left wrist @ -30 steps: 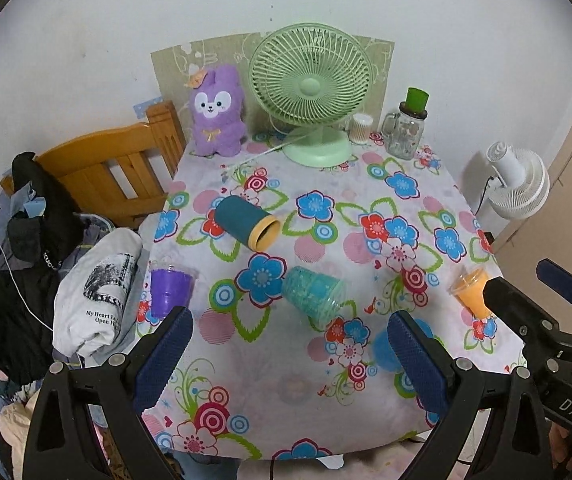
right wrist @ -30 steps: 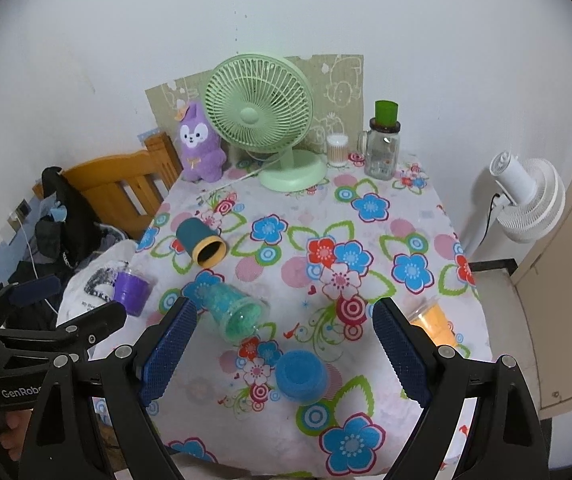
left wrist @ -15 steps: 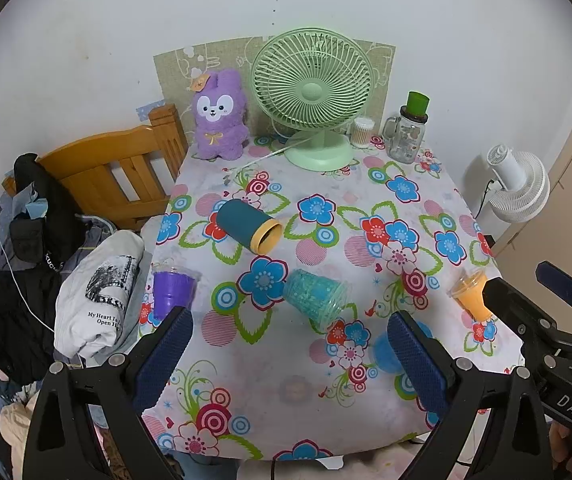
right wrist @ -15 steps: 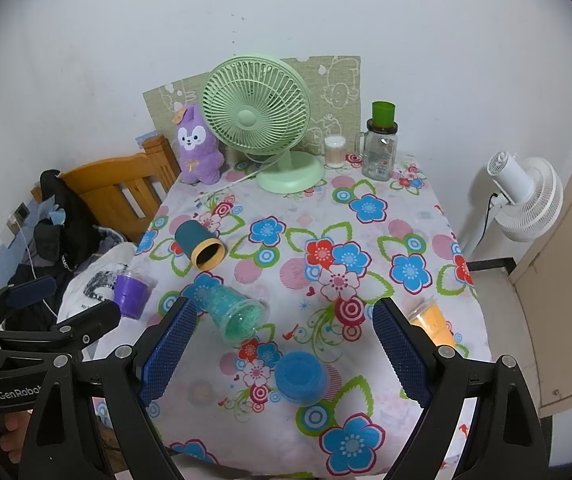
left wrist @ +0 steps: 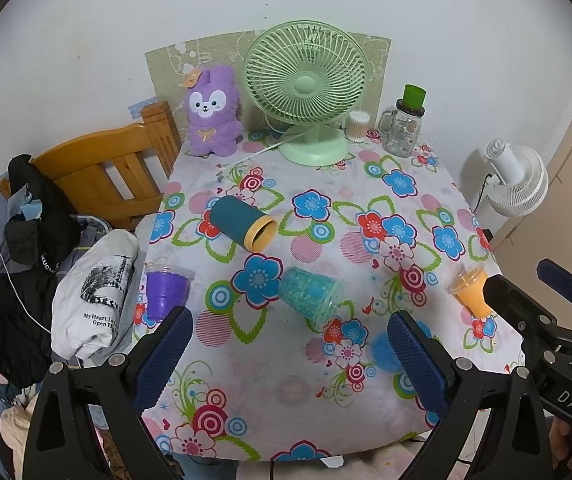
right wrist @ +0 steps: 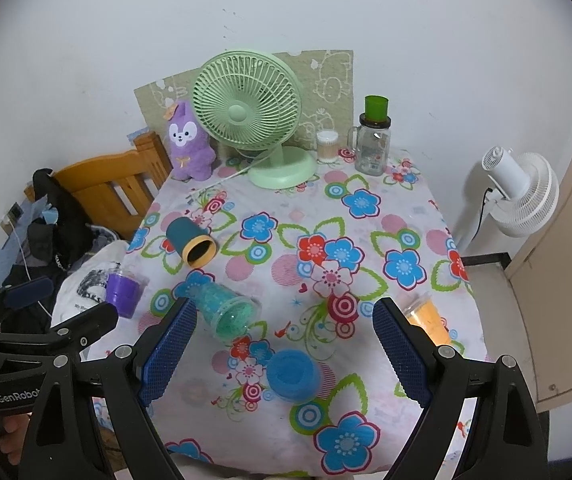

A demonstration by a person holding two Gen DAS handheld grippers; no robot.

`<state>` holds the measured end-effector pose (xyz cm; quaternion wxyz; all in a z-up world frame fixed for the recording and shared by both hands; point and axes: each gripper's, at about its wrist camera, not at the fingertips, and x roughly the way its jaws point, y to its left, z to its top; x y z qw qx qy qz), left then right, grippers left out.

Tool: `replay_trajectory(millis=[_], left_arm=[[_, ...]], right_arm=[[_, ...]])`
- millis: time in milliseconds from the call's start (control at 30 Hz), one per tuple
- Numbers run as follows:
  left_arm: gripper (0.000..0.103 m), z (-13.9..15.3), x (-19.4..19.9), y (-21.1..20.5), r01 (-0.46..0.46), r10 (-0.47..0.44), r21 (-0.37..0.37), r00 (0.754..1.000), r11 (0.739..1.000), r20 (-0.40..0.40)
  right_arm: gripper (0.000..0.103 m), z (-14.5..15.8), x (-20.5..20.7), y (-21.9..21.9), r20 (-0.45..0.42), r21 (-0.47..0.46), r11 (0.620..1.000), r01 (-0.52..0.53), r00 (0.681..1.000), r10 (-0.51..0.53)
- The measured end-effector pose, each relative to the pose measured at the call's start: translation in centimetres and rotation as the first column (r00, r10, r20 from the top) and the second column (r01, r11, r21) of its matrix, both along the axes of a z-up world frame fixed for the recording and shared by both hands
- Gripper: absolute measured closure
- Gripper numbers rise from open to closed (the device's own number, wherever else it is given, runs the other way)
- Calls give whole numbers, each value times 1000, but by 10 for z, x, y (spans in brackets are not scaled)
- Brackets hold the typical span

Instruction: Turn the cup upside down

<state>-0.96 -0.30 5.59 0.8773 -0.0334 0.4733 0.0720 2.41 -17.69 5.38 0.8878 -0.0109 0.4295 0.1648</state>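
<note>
Several cups are on the floral table (left wrist: 366, 184) (right wrist: 366, 184). A dark teal cup with a tan rim (left wrist: 242, 227) (right wrist: 189, 241) lies on its side. A clear teal cup (left wrist: 310, 293) (right wrist: 228, 309) lies on its side. A blue cup (right wrist: 292, 375) (left wrist: 382, 352) stands near the front. A purple cup (left wrist: 164, 293) (right wrist: 123, 292) stands at the left edge, an orange cup (left wrist: 471, 292) (right wrist: 426, 319) at the right edge. My left gripper (left wrist: 290, 360) and right gripper (right wrist: 284, 352) are both open and empty above the front edge.
A green fan (left wrist: 306, 88) (right wrist: 246, 110), a purple plush (left wrist: 212, 110), a cotton-swab jar (left wrist: 357, 125) and a glass jar with green cap (left wrist: 404, 128) stand at the back. A wooden chair (left wrist: 106, 176) with clothes is left, a white fan (left wrist: 516, 184) right.
Both grippers have drawn slightly back and up from the table, so the view has shifted a little. Nothing on the table has moved.
</note>
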Motion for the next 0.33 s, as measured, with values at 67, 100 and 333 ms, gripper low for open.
replay_trajectory(millis=[67,100,333], left_arm=[[4,-1,2,-1,3,-3,0,1000,1000,-4],[4,-1,3,-2,5,-5,1,1000,1000,-6],[4,-6,11,-9,16,-16,-1,1000,1000,-24]], right_arm=[[12,-1,1,-1,-5,-1,1000,4,1000,-4],[12,-2,2,-2,-7,-3,1000,6,1000,-6],[12,-6,9,-7,-23,-10,1000,18,1000,-18]])
